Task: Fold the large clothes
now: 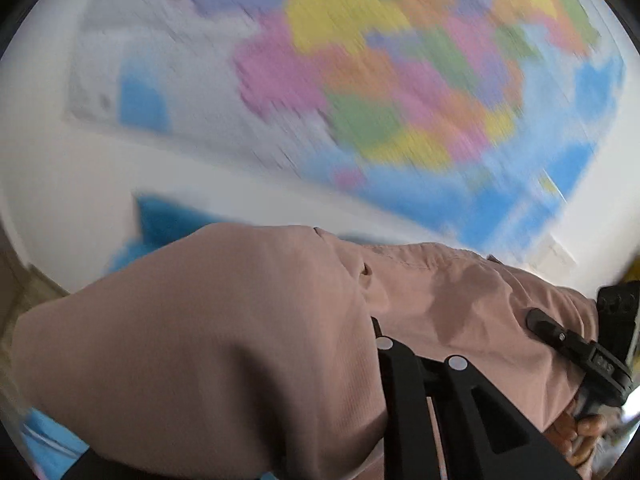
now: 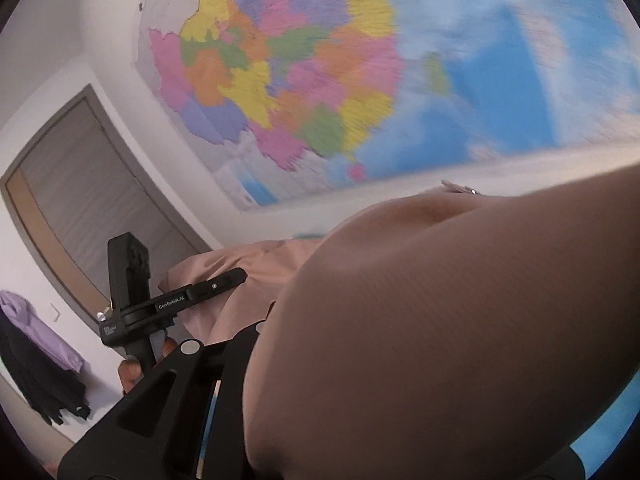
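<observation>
A large dusty-pink garment (image 1: 224, 336) is lifted high and fills the lower half of both views (image 2: 440, 340). My left gripper (image 1: 376, 328) is shut on the pink garment; the cloth drapes over its left finger and hides the tip. My right gripper (image 2: 266, 320) is shut on the same garment, its right finger buried under the cloth. Each gripper shows in the other's view: the right one at the right edge of the left wrist view (image 1: 576, 344), the left one at the left of the right wrist view (image 2: 176, 300). The cloth hangs between them. Both cameras point up at the wall.
A colourful wall map (image 1: 400, 80) covers the white wall ahead, also in the right wrist view (image 2: 320, 80). A grey door (image 2: 92, 200) stands to the left. Purple and black clothes (image 2: 36, 360) hang at the far left. Blue fabric (image 1: 168, 224) shows behind the garment.
</observation>
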Available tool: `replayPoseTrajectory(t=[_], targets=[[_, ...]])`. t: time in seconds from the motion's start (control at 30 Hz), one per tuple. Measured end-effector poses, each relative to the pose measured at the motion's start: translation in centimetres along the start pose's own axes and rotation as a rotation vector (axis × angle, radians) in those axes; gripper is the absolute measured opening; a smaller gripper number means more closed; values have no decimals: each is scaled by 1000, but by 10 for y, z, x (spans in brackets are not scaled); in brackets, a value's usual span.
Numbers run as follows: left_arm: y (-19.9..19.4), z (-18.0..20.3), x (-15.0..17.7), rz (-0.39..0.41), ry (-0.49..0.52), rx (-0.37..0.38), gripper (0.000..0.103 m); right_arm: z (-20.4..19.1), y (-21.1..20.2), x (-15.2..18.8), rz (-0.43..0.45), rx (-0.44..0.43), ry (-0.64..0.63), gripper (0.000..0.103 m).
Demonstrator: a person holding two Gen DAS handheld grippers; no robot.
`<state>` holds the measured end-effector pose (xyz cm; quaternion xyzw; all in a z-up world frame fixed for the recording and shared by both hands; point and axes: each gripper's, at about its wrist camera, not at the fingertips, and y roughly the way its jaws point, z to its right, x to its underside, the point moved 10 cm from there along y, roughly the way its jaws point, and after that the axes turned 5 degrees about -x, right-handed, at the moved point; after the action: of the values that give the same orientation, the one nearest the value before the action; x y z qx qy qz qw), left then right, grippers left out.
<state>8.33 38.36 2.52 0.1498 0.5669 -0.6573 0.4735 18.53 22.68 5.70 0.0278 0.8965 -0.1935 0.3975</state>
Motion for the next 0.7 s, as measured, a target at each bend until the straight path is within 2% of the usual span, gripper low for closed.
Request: replayPoseTrajectory(t=[0.13,0.2,0.3,0.4,0.5,0.53,0.6,0.7], targets=[[-2,-56,-46,98,-43,-81,14,-17,65,-21,-2,-55,-22,15],[7,-91,-59,120,-80,-132,14,-21,101,-19,-26,-80,-35,15],[29,-147,-59,130,-114,-213,15,-20,156,-1,-79,-103,-29,15],[68,-204,-31,55,-187,-275,15,-9,208,41,-187,-103,-2,15],[108,-249,12,-68,-226,-341,16,15,245,95,-321,-64,27,18],[116,-260,24,-93,-239,-353,17,21,249,107,-352,-59,42,25],[121,-273,34,-106,-265,-350,28,30,248,122,-388,-65,88,37],[119,-281,37,-118,-281,-332,36,40,223,124,-389,-68,100,71]])
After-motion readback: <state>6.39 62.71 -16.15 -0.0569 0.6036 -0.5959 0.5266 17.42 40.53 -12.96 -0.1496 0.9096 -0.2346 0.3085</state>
